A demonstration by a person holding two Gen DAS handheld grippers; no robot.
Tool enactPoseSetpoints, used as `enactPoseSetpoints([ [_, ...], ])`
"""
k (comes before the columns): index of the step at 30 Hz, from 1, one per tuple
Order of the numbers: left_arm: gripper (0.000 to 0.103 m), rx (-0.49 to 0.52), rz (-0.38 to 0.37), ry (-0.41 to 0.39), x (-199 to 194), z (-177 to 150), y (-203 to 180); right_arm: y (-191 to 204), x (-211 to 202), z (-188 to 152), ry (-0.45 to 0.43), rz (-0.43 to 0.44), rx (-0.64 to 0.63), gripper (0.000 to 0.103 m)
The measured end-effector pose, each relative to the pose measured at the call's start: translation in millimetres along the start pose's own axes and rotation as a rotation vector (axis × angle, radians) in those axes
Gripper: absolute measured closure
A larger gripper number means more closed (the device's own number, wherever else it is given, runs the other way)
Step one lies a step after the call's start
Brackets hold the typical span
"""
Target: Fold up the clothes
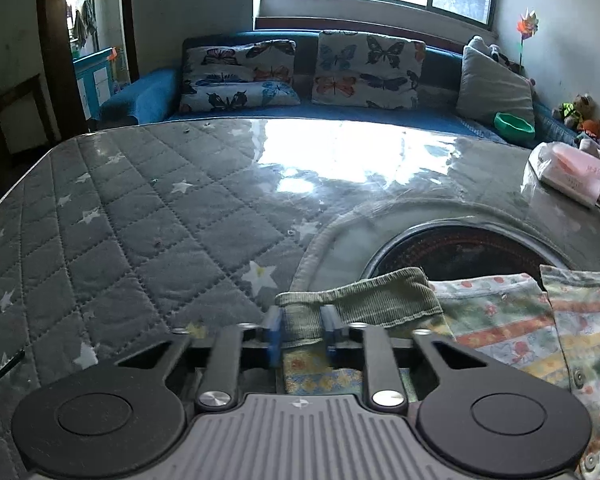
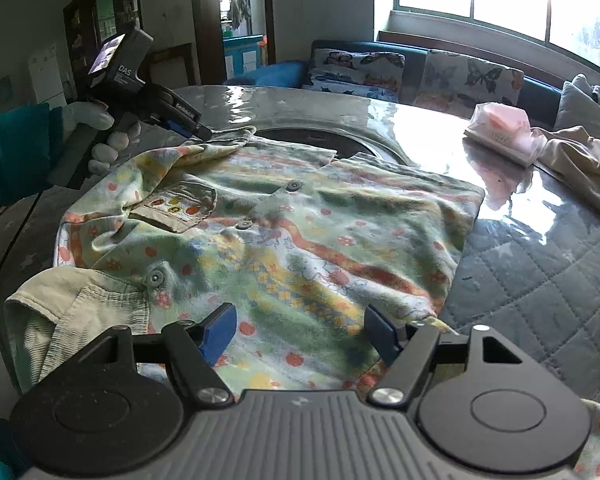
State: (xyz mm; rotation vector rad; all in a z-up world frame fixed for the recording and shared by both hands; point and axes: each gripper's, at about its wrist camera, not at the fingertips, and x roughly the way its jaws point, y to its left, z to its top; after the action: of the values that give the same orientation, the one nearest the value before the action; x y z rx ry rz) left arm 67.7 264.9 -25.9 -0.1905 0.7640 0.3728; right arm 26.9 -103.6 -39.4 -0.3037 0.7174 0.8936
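A small flower-print shirt (image 2: 300, 240) with snap buttons and a chest pocket lies spread on the table. Its green ribbed sleeve cuff (image 1: 364, 296) sits between the blue pads of my left gripper (image 1: 302, 332), which is shut on it at the shirt's far left corner; that gripper also shows in the right wrist view (image 2: 196, 130). My right gripper (image 2: 300, 336) is open, its jaws wide apart, hovering just above the shirt's near hem. The other green cuff (image 2: 80, 304) lies at the near left.
The table (image 1: 120, 220) has a grey quilted star cover under clear plastic, with a round dark recess (image 1: 460, 252) in the middle. A pink-and-white packet (image 2: 500, 128) and beige cloth (image 2: 580, 160) lie at the far right. A blue sofa (image 1: 260, 112) stands behind.
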Motion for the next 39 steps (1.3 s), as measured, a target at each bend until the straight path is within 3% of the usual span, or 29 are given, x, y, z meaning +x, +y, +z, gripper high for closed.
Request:
enactPoseSetpoints([
  [7, 0.098, -0.058, 0.054, -0.067, -33.0, -2.3, 18.1, 1.1, 0.0, -0.4, -0.005, -0.009, -0.003, 0.030],
  [16, 0.099, -0.107, 0.245, -0.207, -119.8, -27.7, 64.7, 3.9, 0.1, -1.4, -0.012, -0.032, -0.022, 0.030],
  [23, 0.099, -0.122, 0.392, -0.213, -156.1, -67.2, 94.1, 9.5, -5.6, 1.9, -0.026, -0.031, -0.035, 0.029],
  [30, 0.099, -0.145, 0.442, -0.131, -146.9, -104.1, 108.4, 40.5, -22.2, 13.8, -0.066, 0.107, -0.122, 0.029],
  [35, 0.099, -0.153, 0.458, -0.165, -146.1, -98.6, 114.2, 75.5, -16.0, 16.2, -0.016, 0.278, -0.210, 0.029],
  [39, 0.098, -0.130, 0.480, -0.112, -131.0, -100.2, 113.6, 102.0, -11.2, 10.3, 0.027, 0.341, -0.296, 0.029],
])
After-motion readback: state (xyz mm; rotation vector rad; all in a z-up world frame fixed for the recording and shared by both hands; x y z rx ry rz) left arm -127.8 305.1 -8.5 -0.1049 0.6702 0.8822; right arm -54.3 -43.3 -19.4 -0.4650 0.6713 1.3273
